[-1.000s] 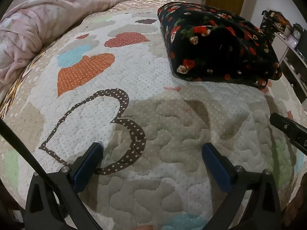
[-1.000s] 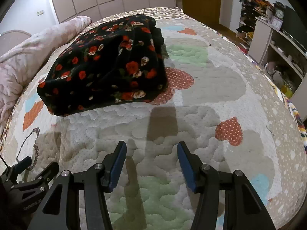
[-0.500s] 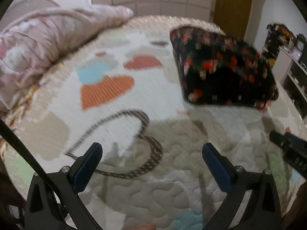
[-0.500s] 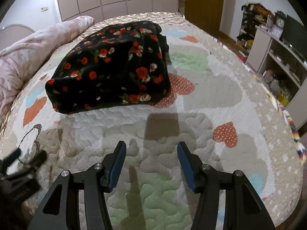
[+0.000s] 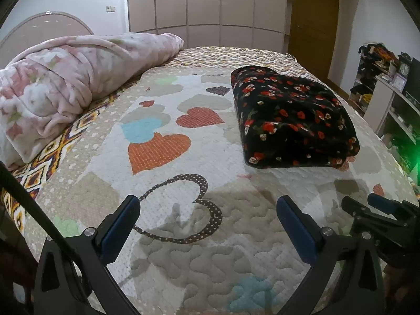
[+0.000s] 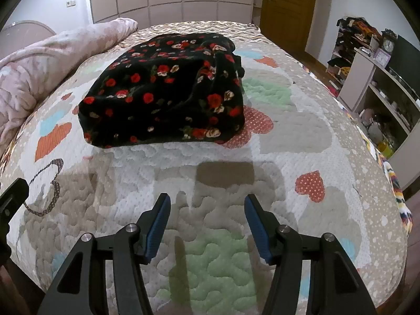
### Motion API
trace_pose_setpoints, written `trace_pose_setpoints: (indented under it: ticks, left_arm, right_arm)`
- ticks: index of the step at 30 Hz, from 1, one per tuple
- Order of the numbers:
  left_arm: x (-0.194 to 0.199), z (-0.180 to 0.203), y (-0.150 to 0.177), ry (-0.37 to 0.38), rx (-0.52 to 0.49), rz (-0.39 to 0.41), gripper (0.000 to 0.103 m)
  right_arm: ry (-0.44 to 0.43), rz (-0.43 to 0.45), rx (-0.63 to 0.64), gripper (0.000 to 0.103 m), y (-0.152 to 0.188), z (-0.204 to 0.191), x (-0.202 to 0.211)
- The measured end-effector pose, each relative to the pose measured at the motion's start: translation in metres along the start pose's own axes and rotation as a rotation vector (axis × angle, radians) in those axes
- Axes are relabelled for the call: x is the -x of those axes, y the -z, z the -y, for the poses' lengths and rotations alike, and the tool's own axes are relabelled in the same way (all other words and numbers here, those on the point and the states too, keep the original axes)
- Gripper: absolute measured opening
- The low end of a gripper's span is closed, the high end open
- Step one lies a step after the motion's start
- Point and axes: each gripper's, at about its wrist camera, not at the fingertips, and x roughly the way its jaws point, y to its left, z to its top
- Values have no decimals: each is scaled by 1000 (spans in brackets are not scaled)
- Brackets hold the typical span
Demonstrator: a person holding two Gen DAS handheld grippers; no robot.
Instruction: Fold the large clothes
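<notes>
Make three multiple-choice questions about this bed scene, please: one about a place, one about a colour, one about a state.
1. Where does the folded floral garment lie?
A. On the quilted bedspread
B. On the floor
C. On the shelf unit

2. What is the ground colour of the garment?
A. White
B. Black
C. Green

3. How do the two grippers stand?
A. Both shut on the garment
B. One open, one shut on the pink blanket
C. Both open and holding nothing

Answers:
1. A: the garment rests on the bedspread, past the heart patches.
2. B: the cloth is black with red and cream flowers.
3. C: the left gripper and the right gripper each show spread blue pads with only bedspread between them.
</notes>
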Motion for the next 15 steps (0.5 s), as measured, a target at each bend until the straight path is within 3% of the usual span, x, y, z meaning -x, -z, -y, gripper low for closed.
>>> trace_pose_setpoints:
  ticks: [15]
  left_arm:
    - [-12,-5,4,22,34,-71,103]
  right_arm:
    - [14,2,79,64,3,-16,0]
